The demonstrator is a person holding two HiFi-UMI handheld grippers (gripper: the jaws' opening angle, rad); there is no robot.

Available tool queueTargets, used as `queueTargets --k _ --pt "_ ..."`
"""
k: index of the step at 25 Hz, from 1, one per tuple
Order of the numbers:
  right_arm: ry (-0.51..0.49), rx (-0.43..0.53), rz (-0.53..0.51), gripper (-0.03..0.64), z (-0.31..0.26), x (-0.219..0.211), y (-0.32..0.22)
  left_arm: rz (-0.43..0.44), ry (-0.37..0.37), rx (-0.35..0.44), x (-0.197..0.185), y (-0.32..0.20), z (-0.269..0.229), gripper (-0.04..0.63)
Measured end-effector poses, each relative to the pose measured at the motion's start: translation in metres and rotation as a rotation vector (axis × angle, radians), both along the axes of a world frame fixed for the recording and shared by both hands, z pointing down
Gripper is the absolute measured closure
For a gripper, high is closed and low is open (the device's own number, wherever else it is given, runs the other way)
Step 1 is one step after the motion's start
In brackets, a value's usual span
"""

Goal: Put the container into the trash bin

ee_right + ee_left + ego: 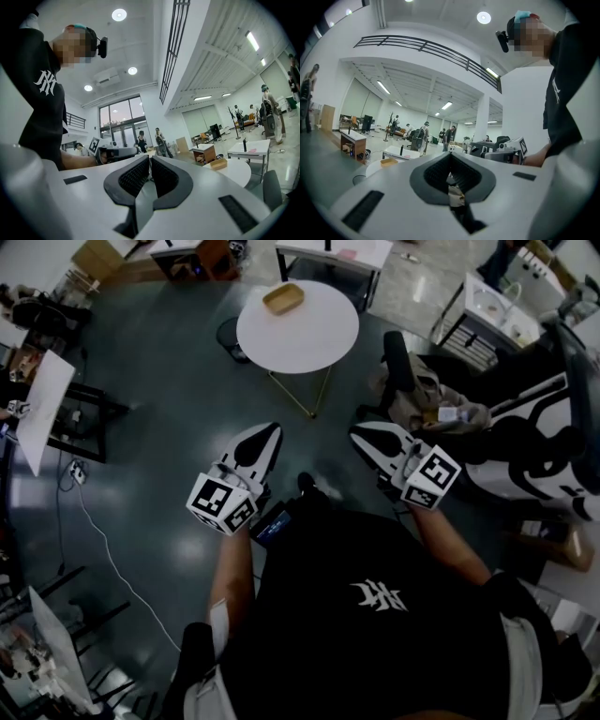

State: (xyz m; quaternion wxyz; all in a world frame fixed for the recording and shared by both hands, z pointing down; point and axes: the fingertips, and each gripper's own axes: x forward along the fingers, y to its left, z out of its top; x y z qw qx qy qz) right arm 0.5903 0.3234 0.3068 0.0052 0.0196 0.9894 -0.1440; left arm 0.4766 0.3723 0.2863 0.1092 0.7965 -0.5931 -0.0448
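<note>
Container (283, 298) is seen at table's (323, 348) far-left edge, well ahead; L gripper (269, 433) judged nearer than R gripper (360, 434); both closed, nothing held.

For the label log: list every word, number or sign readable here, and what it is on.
"NY"-like interlocked white monogram, on the black shirt; reading uncertain.
Black-and-white square marker patterns, no letters, on the left cube and right cube.
Everything else is too small or blurred to read.

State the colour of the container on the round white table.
The container is tan; the head view shows it best.
</note>
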Motion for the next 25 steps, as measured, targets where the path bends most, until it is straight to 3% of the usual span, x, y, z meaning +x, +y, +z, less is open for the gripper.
queueTargets --k 15,25 --pt "0.067 0.013 0.014 0.574 0.002 -0.119 -0.073 0.005 0.062 0.001 -0.118 -0.069 0.012 0.592" --pt "0.069 0.023 0.039 0.574 0.007 -0.152 -0.114 0.017 0.071 0.009 -0.153 -0.104 0.020 0.592"
